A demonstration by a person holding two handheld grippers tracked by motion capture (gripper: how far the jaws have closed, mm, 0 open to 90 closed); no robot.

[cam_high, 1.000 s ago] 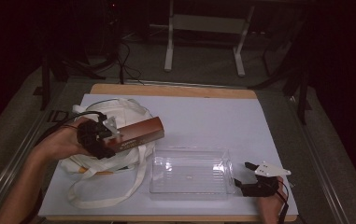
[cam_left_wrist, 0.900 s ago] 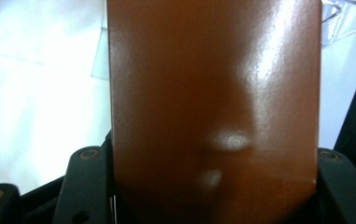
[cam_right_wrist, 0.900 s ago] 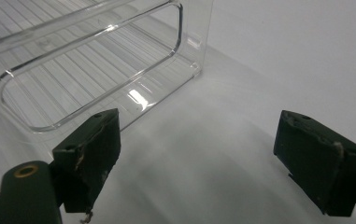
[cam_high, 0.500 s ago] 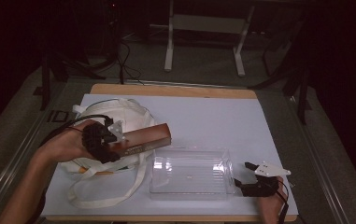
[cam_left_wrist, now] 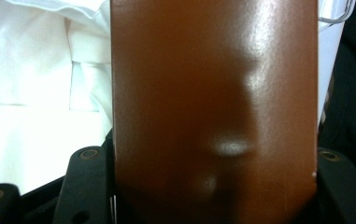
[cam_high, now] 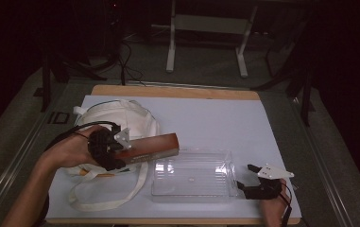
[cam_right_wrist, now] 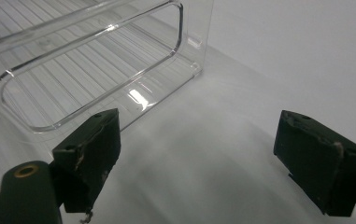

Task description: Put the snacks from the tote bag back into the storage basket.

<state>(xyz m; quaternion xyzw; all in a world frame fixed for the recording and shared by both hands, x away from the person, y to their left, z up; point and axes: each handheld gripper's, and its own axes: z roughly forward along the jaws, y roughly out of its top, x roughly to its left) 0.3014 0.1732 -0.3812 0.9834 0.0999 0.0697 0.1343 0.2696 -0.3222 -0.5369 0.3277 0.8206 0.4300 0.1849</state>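
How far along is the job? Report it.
Done: the brown box is out of the white cloth bag. In hand: the left gripper holds it shut, its far end near the clear plastic bin. Left: setting it inside the bin, probably. The right gripper waits open beside the bin.

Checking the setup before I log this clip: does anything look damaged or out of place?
Only wear: the right gripper has chipped, frayed edges on its black pads. The clear bin sits square and unbroken.
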